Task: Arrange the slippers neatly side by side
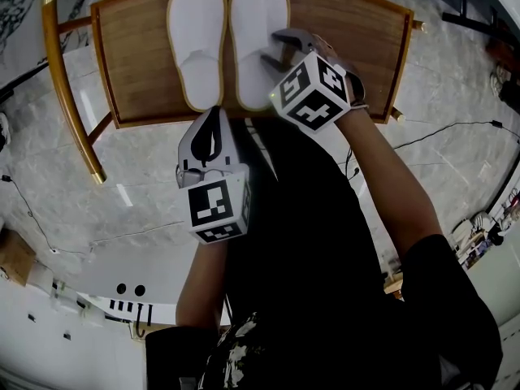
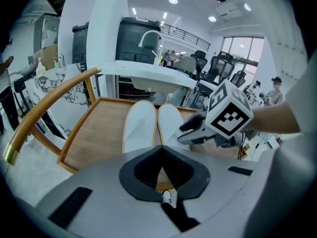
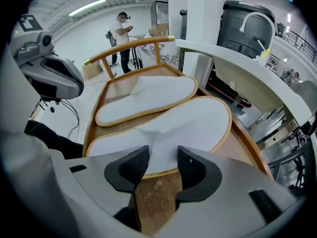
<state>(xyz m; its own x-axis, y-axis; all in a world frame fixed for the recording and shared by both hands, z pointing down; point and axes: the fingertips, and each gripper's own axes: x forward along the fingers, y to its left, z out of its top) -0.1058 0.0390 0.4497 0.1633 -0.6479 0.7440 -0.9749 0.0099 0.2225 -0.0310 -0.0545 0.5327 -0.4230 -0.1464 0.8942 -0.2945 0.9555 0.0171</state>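
Observation:
Two white slippers with tan edging lie side by side, touching, on the wooden chair seat [image 1: 138, 55]: the left slipper [image 1: 197, 39] [image 2: 140, 128] [image 3: 148, 98] and the right slipper [image 1: 253, 23] [image 2: 170, 123] [image 3: 188, 118]. My right gripper [image 1: 280, 45] [image 3: 162, 162] stands open, pointing steeply down at the right slipper's outer edge near its toe cover, with the pads apart on either side of the white fabric. Held back over the seat's front edge, my left gripper [image 1: 214, 114] [image 2: 162, 167] is shut with nothing in it.
A curved wooden armrest [image 1: 69, 96] runs along the chair's left side, with the chair's rim [image 1: 402, 63] on the right. Cables [image 1: 439, 132] and a power strip [image 1: 130, 305] lie on the marble floor. A white counter [image 2: 148, 73] stands behind the chair.

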